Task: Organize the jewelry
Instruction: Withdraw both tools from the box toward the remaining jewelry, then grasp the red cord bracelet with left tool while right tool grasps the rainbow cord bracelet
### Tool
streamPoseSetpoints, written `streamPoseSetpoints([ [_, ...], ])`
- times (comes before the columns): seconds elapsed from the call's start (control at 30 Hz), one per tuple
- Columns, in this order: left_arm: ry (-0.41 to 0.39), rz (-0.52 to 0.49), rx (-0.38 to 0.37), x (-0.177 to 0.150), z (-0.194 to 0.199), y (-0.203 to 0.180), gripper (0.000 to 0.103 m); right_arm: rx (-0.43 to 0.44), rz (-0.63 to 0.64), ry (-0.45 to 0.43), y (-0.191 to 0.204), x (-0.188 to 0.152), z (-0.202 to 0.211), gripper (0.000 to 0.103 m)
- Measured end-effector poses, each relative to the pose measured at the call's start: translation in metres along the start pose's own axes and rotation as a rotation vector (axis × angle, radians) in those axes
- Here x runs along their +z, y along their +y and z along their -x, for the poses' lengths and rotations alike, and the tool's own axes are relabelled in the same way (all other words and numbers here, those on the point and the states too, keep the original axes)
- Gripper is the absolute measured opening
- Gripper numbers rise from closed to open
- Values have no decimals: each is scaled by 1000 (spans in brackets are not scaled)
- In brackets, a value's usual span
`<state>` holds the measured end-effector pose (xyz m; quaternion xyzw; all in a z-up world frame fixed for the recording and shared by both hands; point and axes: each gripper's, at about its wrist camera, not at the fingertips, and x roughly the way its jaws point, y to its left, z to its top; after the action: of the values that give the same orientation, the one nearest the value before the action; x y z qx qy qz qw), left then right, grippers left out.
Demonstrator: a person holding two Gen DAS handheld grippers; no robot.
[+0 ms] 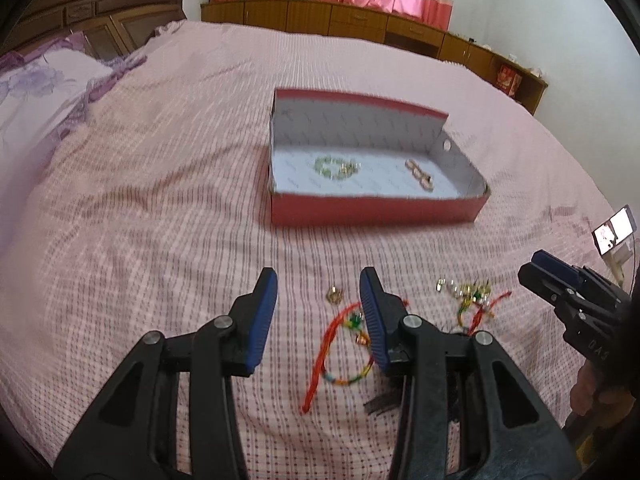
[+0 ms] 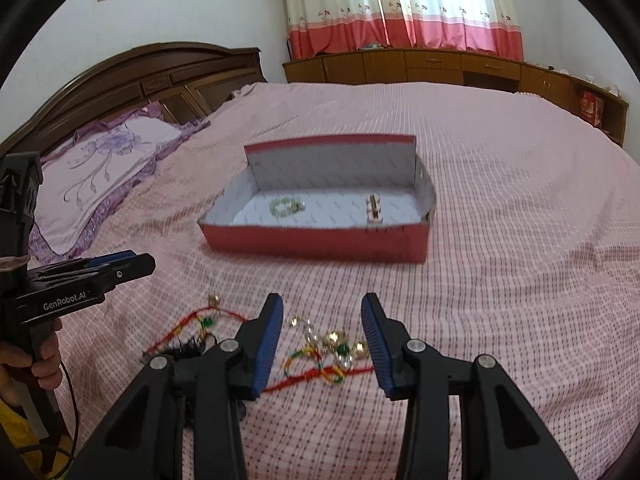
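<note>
Pink bedspread (image 1: 160,200), left-wrist view: our left gripper (image 1: 318,304) spread wide, empty, above red-cord bracelet (image 1: 340,356), red box (image 1: 372,208) well beyond; right-wrist view: right gripper (image 2: 322,332) likewise agape over beaded bracelet (image 2: 332,354), where we should lower squarely before pinching.

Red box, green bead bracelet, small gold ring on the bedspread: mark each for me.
red box (image 1: 372,211): left wrist view, near outer wall.
green bead bracelet (image 1: 329,167): left wrist view, bead loop inside the box.
small gold ring (image 1: 334,295): left wrist view, ring body.
</note>
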<state>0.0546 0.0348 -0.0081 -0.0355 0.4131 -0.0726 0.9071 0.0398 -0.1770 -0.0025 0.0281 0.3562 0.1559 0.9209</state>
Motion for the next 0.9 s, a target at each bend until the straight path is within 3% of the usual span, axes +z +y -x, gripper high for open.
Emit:
streamPoseSetpoints([
  [0.4,63,-51,24,-24,-17,-8,34,-4,-23,64,-3,-21,-14,44],
  [0.67,152,-90,36,-38,-41,-15,34,0,-11,110,-4,-33,-28,43],
  [0.9,157,-97,38,-45,-49,-14,29,8,3,139,-3,-40,-39,25],
])
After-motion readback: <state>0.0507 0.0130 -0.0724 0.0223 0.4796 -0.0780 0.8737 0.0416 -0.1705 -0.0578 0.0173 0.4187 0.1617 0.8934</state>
